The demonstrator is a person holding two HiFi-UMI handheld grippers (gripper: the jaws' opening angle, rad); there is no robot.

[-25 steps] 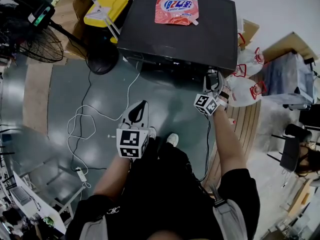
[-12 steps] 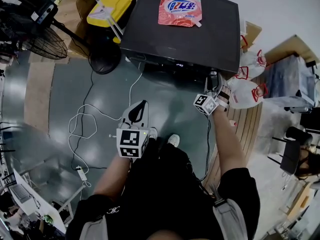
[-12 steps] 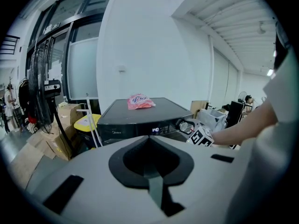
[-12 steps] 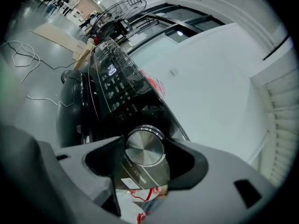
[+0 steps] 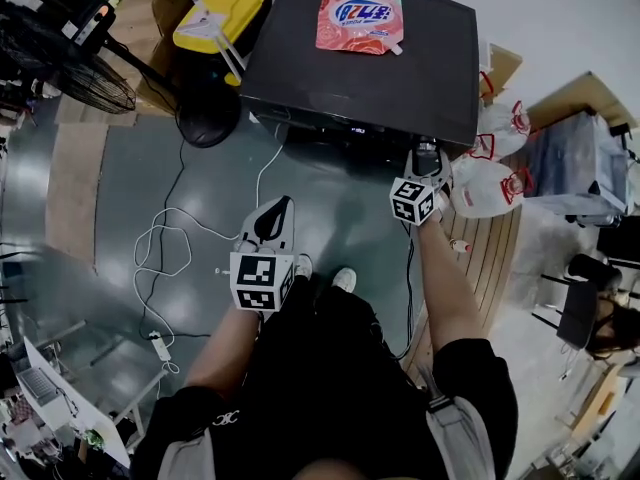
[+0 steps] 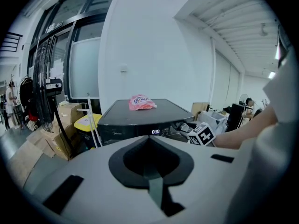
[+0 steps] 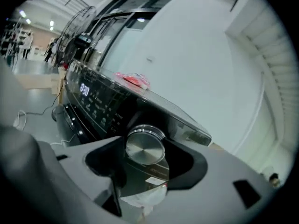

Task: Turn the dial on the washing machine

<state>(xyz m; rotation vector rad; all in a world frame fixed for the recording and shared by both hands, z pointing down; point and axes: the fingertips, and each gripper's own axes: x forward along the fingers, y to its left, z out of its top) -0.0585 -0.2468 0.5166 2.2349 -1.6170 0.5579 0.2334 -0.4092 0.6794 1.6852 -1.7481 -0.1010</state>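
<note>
Left gripper (image 5: 273, 218) hangs low by the legs, jaws drawn together, nothing in them. Right gripper (image 5: 427, 158) is up at the washing machine's (image 5: 360, 68) front panel, right end, jaws wide and closing, silver dial (image 7: 145, 146) between them. Pink pouch (image 5: 359, 13) lies on top

Left gripper (image 5: 287, 206) jaws together; right gripper (image 5: 426, 153) jaws closing around dial (image 7: 145, 146).

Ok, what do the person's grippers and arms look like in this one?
Both the left gripper and right gripper are white-grey shells with a black teardrop-shaped opening at the jaws. Each carries a white cube printed with black square markers. The person wears short dark sleeves.
</note>
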